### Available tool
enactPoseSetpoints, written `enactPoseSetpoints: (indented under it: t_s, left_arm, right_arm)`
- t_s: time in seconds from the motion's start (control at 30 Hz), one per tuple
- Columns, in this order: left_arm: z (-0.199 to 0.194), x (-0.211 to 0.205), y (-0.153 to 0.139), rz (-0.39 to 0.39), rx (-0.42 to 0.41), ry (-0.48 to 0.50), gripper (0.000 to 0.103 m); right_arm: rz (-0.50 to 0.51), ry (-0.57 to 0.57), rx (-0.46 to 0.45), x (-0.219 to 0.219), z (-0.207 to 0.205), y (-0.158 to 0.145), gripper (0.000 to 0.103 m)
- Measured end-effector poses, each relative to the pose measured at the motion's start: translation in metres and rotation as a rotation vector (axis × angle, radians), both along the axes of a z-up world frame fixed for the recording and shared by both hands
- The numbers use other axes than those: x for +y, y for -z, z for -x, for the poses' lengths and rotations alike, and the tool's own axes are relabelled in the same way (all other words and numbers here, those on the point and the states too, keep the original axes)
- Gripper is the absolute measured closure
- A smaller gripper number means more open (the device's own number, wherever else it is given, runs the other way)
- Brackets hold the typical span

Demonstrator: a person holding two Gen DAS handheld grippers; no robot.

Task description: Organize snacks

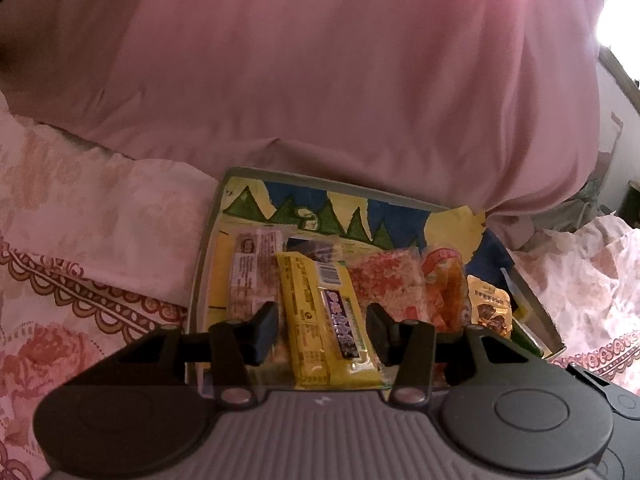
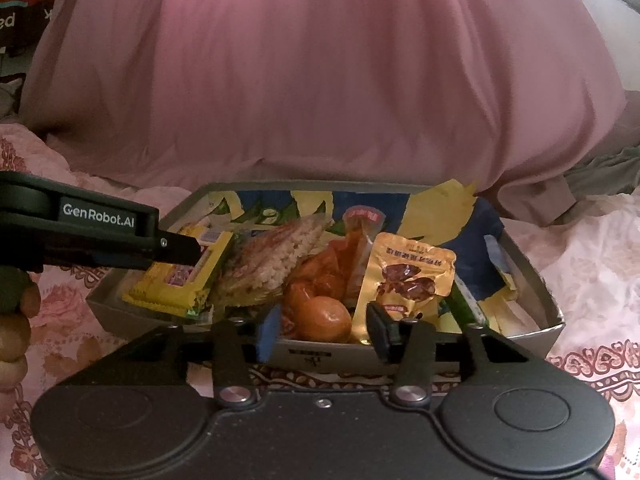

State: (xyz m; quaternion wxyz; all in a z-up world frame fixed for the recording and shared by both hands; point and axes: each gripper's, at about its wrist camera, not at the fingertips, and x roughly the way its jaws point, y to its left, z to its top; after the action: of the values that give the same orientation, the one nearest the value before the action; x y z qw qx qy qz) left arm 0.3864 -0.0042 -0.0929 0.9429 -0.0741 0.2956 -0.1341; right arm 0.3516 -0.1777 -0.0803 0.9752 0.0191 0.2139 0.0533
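The snacks are already lying together inside a shallow box (image 2: pixel 532 280) that is sitting on a floral bedsheet (image 2: pixel 592 256), low in the centre of both frames, with a pink cushion (image 2: pixel 320 80) filling the upper half behind it; so the gathering is looking largely done, while the tidying inside the box is looking unfinished, since the packets are overlapping and tilting at odd angles. In the right wrist view a yellow bar packet (image 2: pixel 176 284) is lying at the lower left of the box, a clear rice-crisp packet (image 2: pixel 276 256) is leaning beside it toward the centre, an orange wrapped snack (image 2: pixel 320 304) is sitting in the middle by the near wall, and a gold pouch (image 2: pixel 408 276) is standing tilted to the right of centre; the far right of the box is showing only its printed lining.

The left tool (image 1: pixel 322 332) is hanging over the left part of the box with its jaws spread moderately wide; the yellow bar packet (image 1: pixel 324 320) is lying between them, yet whether the pads are touching it I cannot tell, and nothing is being gripped. The right tool (image 2: pixel 322 330) is hovering at the near wall of the box, lower centre of its frame, also moderately parted and holding nothing; the orange snack is showing in the gap between its fingers.
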Motion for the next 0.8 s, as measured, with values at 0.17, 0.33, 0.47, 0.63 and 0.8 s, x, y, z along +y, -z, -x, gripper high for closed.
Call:
enactPoseSetpoints:
  t_s: [0.17, 0.33, 0.47, 0.63, 0.8]
  left_arm:
    - [0.004, 0.003, -0.003, 0.017, -0.001, -0.006, 0.042]
    - [0.015, 0.006, -0.011, 0.027, -0.028, -0.028, 0.03]
    - [0.029, 0.012, -0.022, 0.055, -0.067, -0.068, 0.019]
    - [0.05, 0.016, -0.038, 0.035, -0.126, -0.111, 0.003]
    - [0.078, 0.024, -0.049, -0.014, -0.16, -0.15, 0.001]
  right_arm:
    - [-0.016, 0.019, -0.023, -0.004, 0.007, -0.011, 0.037]
    - [-0.038, 0.053, -0.043, -0.012, 0.017, -0.025, 0.027]
    - [-0.058, 0.08, -0.065, -0.021, 0.029, -0.039, 0.016]
    - [-0.071, 0.108, -0.097, -0.029, 0.044, -0.057, 0.006]
    - [-0.076, 0.122, -0.133, -0.03, 0.064, -0.073, 0.001]
